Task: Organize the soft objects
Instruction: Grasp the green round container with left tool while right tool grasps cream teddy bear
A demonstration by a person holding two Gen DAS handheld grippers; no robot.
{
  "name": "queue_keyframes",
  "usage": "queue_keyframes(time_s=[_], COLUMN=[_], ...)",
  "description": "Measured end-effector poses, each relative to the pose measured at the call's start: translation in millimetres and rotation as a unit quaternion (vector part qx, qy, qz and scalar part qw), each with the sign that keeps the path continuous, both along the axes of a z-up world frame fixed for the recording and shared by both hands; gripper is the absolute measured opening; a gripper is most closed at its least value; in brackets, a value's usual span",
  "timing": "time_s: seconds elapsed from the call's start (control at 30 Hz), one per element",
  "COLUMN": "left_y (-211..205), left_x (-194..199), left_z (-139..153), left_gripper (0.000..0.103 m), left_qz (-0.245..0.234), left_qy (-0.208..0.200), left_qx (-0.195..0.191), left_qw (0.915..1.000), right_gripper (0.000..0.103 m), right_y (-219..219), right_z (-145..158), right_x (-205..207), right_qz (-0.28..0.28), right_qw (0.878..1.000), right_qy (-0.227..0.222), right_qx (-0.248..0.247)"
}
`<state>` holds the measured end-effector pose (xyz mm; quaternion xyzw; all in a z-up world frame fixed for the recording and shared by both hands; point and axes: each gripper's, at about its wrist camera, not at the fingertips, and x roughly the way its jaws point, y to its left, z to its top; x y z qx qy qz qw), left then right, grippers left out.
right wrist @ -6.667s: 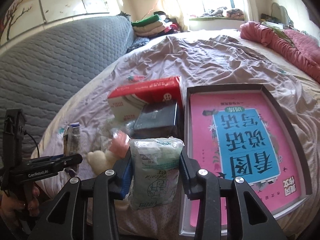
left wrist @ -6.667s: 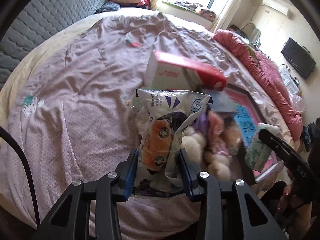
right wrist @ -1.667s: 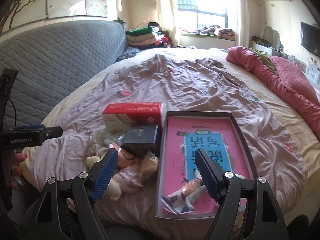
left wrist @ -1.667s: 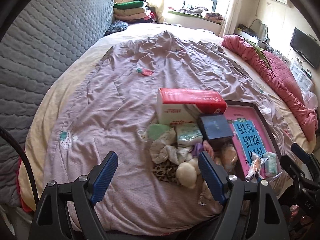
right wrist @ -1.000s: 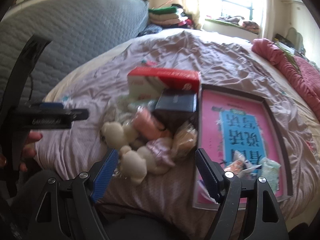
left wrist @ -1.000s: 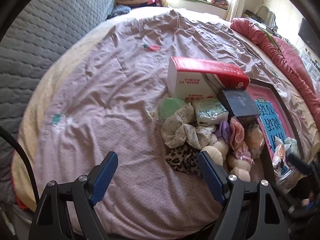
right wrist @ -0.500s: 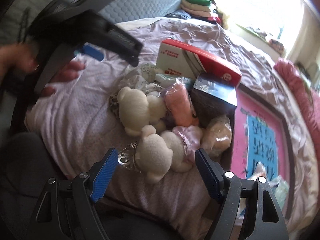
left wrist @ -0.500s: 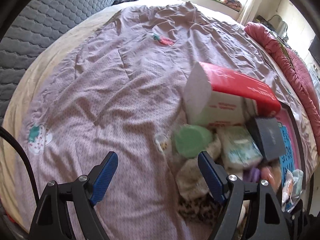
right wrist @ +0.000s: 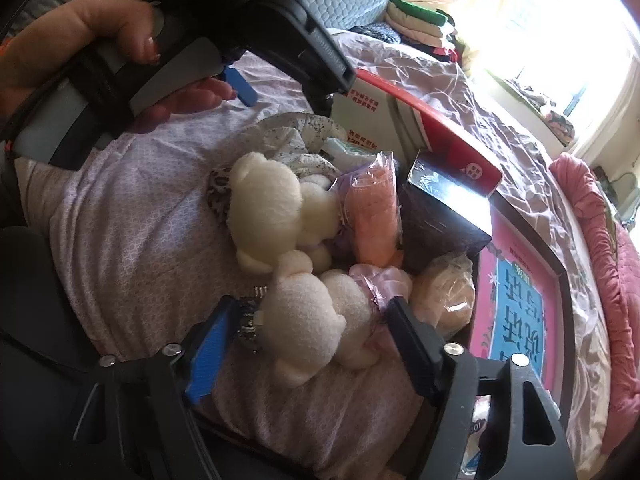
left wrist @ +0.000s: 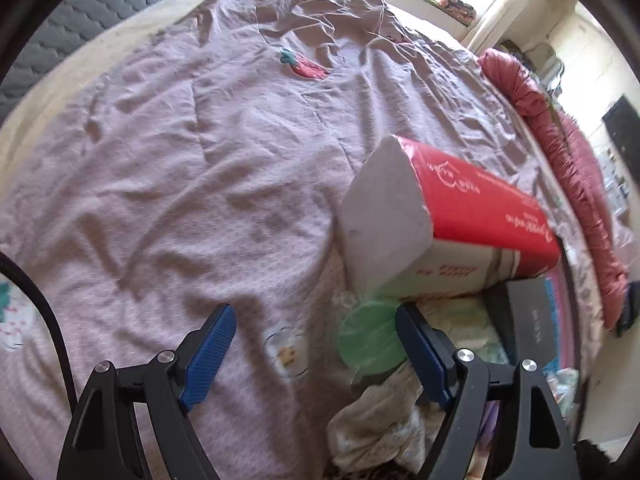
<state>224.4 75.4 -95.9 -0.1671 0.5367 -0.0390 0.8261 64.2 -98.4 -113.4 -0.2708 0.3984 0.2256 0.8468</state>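
Plush bear (right wrist: pixel 308 320) lies lengthwise between the closing, not yet touching right tongs (right wrist: pixel 308 334); left tongs (left wrist: pixel 316 344) gape empty.

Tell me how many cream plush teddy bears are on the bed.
2: the near bear lies between the right gripper's fingers; the far bear sits just behind it. Others may be hidden.

The left wrist view looks steeply down past its claw (left wrist: pixel 316 340) at the near left of the bed (left wrist: pixel 200 140), close to the red-topped tissue pack (left wrist: pixel 448 216). The right wrist view looks down from nearer still over the plush toys (right wrist: pixel 304 320), facing the far window. Both views share the tissue pack (right wrist: pixel 400 120), the dark box (left wrist: pixel 528 320) and the bed.
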Motion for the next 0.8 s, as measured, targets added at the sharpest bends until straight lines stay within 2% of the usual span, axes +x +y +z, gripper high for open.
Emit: queue_keyframes(time_s=[0.13,0.17,0.3,0.4,0.43,0.47,0.6,0.73,0.8], left_y=[-0.5,-2.0,-9.4,-11.4,-12.6,-13.8,-25.5,-17.7,-10.5], left_x=[5.8,6.5,9.7,9.9,10.3,9.8,7.6,-0.2,-5.3], left_z=[-10.4,-11.3,-15.8,-15.5,-14.4,-13.6,-6.2,-1.0,5.1], left_gripper=[0.082,0.082,0.079,0.062,0.045,0.042,0.04,0.04,0.04], left_qz=[0.0,-0.003,-0.01,-0.011,-0.013,-0.018,-0.036,-0.025,-0.015], left_qy=[0.018,0.018,0.027,0.023,0.022,0.022,0.012,0.007,-0.001], left_qx=[-0.046,-0.048,-0.045,-0.057,-0.067,-0.077,-0.045,-0.058,-0.057], left_qw=[0.9988,0.9987,0.9986,0.9981,0.9975,0.9966,0.9983,0.998,0.9982], right_gripper=[0.065,0.056,0.053,0.051,0.05,0.05,0.049,0.049,0.049], right_y=[-5.6,-8.7,-25.6,-36.5,-40.8,-44.7,-64.8,-77.6,-78.4], right_z=[-0.2,0.6,8.6,15.3,18.0,20.0,28.4,38.0,41.3], right_x=[7.0,9.5,22.4,25.8,27.7,29.9,39.0,42.7,42.2], right_qz=[-0.013,-0.019,-0.036,-0.041,-0.045,-0.049,-0.072,-0.085,-0.086], right_qw=[1.0,1.0,0.998,0.995,0.994,0.992,0.981,0.969,0.968], right_qy=[-0.005,-0.008,0.0,0.004,0.008,0.015,0.038,0.051,0.051], right_qx=[0.005,0.007,0.053,0.089,0.103,0.118,0.178,0.225,0.23])
